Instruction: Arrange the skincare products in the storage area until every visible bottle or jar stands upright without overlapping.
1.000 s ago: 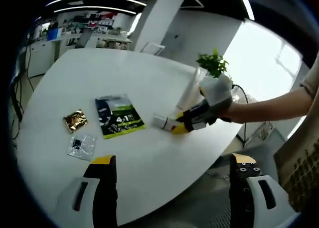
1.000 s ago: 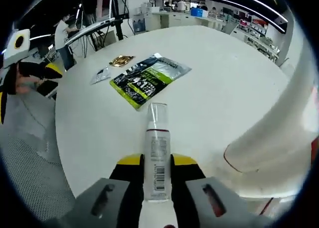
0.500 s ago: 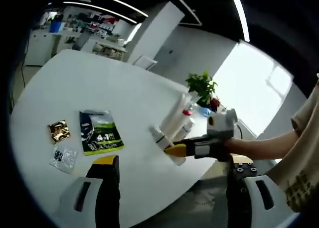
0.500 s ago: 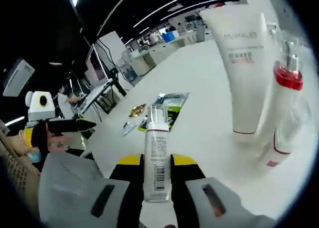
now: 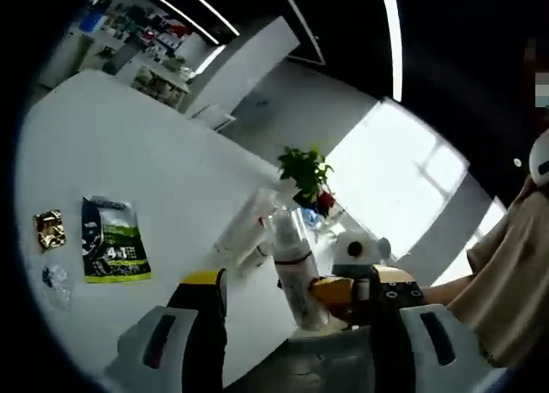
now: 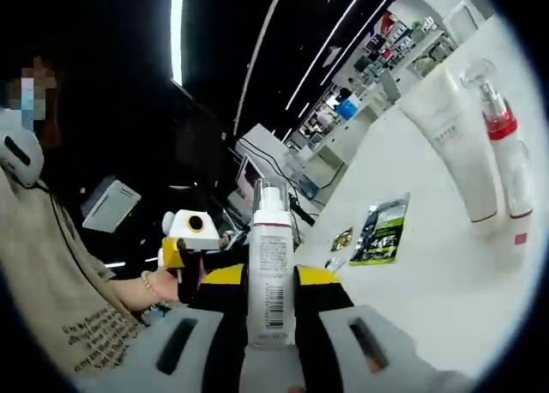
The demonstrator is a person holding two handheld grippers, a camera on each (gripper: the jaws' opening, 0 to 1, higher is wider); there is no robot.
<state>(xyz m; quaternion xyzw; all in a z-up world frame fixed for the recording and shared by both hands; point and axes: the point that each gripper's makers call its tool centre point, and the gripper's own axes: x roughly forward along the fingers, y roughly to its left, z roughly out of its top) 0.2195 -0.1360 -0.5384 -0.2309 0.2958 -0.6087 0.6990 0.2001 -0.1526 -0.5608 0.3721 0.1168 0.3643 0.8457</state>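
My right gripper (image 6: 271, 278) is shut on a slim white bottle (image 6: 271, 260) with a clear cap and a barcode, held off the white table (image 6: 446, 277). In the left gripper view the same bottle (image 5: 294, 269) stands roughly upright in the air, with the right gripper (image 5: 347, 288) reaching in from the right. My left gripper (image 5: 299, 279) is open, its jaws wide apart with nothing held between them. A tall white tube (image 6: 450, 140) and a clear pump bottle with a red collar (image 6: 506, 157) stand side by side on the table. The tube (image 5: 244, 226) appears behind the held bottle.
A green sachet (image 5: 111, 249), a gold sachet (image 5: 50, 228) and a clear packet (image 5: 53, 281) lie flat on the table's left part. A potted plant (image 5: 304, 170) stands at the far edge. A person's hand holds the left gripper (image 6: 184, 247).
The right gripper has raised the white bottle off the table and tilted it towards upright. Both views have swung upward. The left gripper's jaws stay wide.
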